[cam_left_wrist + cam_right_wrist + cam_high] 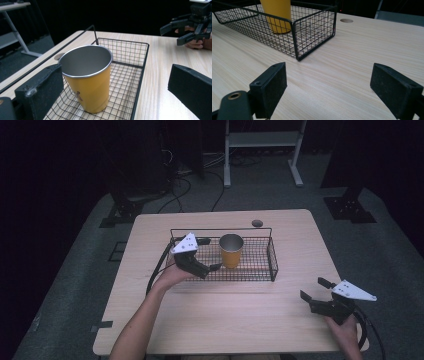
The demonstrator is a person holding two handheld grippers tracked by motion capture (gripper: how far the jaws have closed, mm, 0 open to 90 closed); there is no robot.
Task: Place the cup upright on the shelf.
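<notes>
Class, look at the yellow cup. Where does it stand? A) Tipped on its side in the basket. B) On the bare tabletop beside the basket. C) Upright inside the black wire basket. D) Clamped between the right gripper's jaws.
C: the yellow cup stands upright on the floor of the black wire basket, mouth up, with neither gripper touching it.

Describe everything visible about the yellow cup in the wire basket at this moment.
The yellow cup is a tapered tumbler, wider at the rim than at the base, with a yellow outside, a grey metallic-looking inside and a silvery rim. It looks empty. A small brownish mark shows low on its side in the left gripper view. It stands upright on the mesh floor of the black wire basket, near the middle. The left gripper, jaws open, is beside it without gripping it.
</notes>
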